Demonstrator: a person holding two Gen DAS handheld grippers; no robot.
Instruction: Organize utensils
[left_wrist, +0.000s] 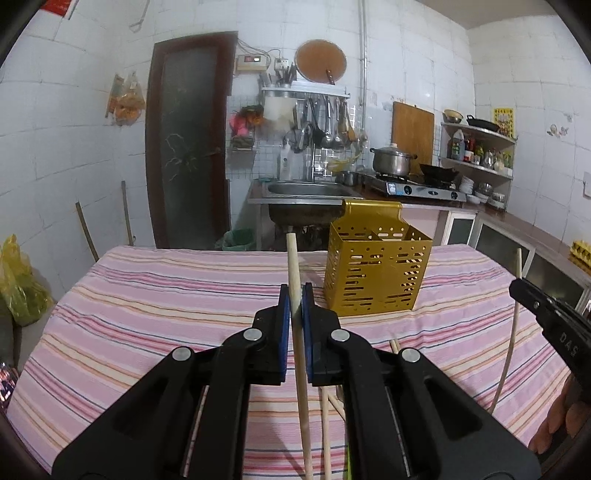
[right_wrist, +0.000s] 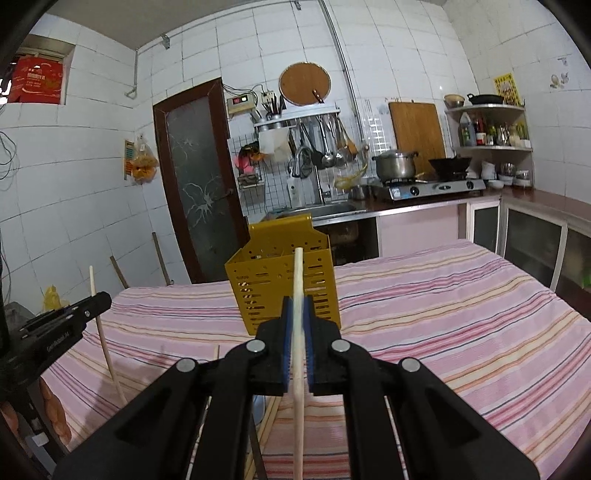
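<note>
A gold perforated utensil holder stands upright on the striped tablecloth, also in the right wrist view. My left gripper is shut on a wooden chopstick that points up, just left of the holder. My right gripper is shut on another wooden chopstick, held upright in front of the holder. The right gripper shows at the right edge of the left view with its chopstick. The left gripper shows at the left of the right view.
More chopsticks lie on the pink striped tablecloth under the grippers. Behind the table are a sink, a gas stove with a pot and a dark door.
</note>
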